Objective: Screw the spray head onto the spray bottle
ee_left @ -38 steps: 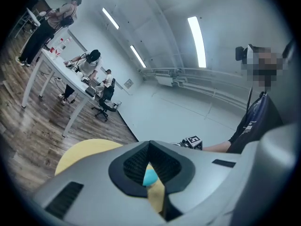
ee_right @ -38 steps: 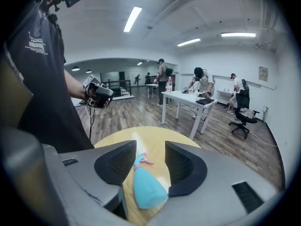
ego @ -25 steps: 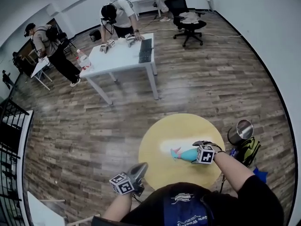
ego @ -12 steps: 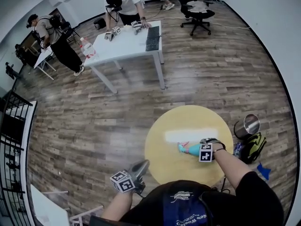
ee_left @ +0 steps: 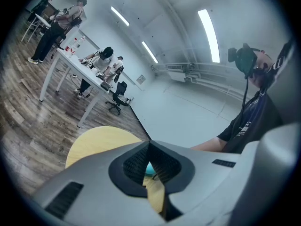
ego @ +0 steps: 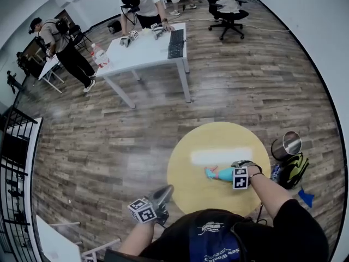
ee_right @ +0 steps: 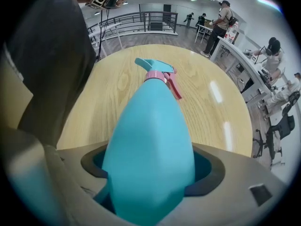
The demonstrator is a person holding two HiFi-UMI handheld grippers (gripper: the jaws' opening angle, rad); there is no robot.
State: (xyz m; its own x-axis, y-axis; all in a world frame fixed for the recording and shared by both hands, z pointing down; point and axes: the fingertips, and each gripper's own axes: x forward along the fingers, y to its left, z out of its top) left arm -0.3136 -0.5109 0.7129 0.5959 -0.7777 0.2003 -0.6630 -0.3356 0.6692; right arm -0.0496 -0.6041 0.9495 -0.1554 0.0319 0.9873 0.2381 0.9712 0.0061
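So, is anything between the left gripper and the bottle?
Nothing visible. Only bare table lies between the shut left gripper and the bottle, which the right gripper grips.

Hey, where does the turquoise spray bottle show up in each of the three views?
Head view: spray bottle lower right of centre, over the round yellow table.
Left gripper view: turquoise sliver low centre, beyond the shut left tool.
Right gripper view: fills lower centre, between the right tool's jaws.
Shared landmark: the table.
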